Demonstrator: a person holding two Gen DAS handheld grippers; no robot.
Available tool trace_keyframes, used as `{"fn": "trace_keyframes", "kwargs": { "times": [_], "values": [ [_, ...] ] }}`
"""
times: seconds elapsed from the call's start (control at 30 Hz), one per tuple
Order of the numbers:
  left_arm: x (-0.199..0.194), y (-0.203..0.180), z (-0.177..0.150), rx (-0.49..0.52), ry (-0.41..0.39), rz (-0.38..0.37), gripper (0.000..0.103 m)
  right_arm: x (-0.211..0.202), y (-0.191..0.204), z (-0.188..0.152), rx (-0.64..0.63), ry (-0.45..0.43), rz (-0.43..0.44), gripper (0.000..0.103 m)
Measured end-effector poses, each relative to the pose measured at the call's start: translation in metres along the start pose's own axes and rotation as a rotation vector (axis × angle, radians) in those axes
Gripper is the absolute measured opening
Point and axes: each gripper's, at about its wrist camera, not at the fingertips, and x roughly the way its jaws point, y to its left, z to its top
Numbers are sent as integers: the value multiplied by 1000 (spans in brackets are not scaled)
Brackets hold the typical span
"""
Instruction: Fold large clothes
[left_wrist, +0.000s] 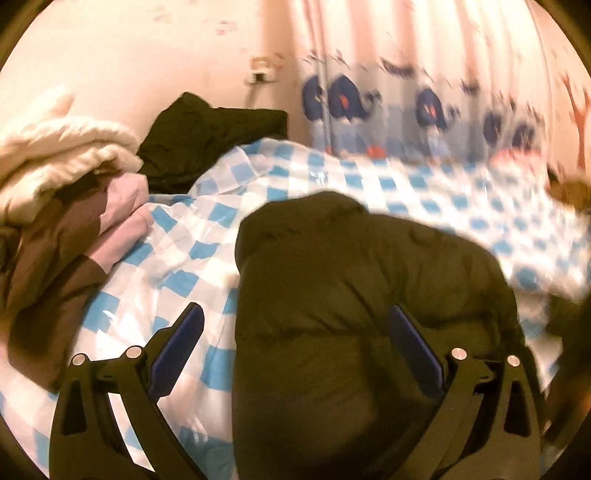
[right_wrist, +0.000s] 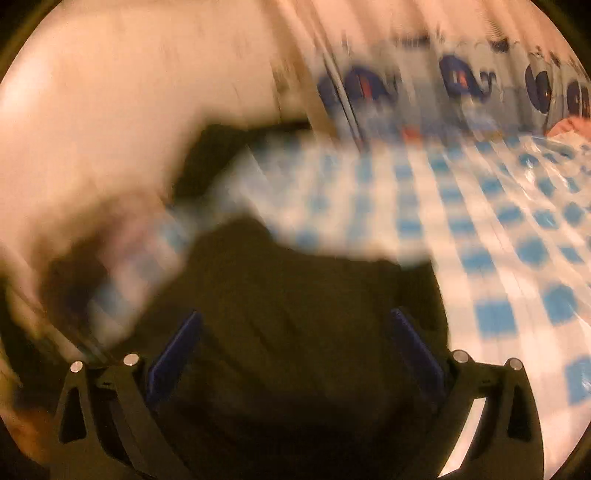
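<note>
A dark olive puffy jacket (left_wrist: 351, 280) lies bunched on a blue and white checked sheet (left_wrist: 192, 236). My left gripper (left_wrist: 295, 314) is open above the jacket's near left part; its left finger hangs over the sheet, its right finger over the jacket. In the blurred right wrist view the same dark jacket (right_wrist: 295, 332) fills the lower middle. My right gripper (right_wrist: 295, 317) is open with both blue pads over the jacket. Nothing is held in either gripper.
A pile of clothes (left_wrist: 62, 192), cream, pink and brown, sits at the left. Another dark garment (left_wrist: 207, 140) lies by the wall at the back. A curtain with blue whales (left_wrist: 406, 103) hangs behind the bed.
</note>
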Motion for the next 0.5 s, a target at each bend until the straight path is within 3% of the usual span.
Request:
{"fn": "trace_keyframes", "kwargs": {
  "times": [0.03,0.1,0.17,0.27,0.37,0.43,0.47,0.5],
  "values": [
    [13,5,-1,-41,53,-17,96,22,-16,2,84,65,99,98],
    [59,14,-15,-165,299,-130,96,28,-24,14,132,149,104,98],
    [73,25,-26,-266,357,-157,96,16,-16,32,139,227,58,97],
    [54,29,-18,-270,322,-147,96,-52,-1,33,73,98,56,97],
    [11,32,-11,-269,169,-129,96,-109,7,-5,48,12,69,97],
    [-9,24,-7,-216,73,-126,96,-95,13,-33,16,105,40,97],
    [-11,17,-7,-168,57,-113,96,-63,13,-52,0,228,35,98],
    [1,9,-11,-122,120,-100,96,-44,9,-54,18,296,62,98]
  ]
}}
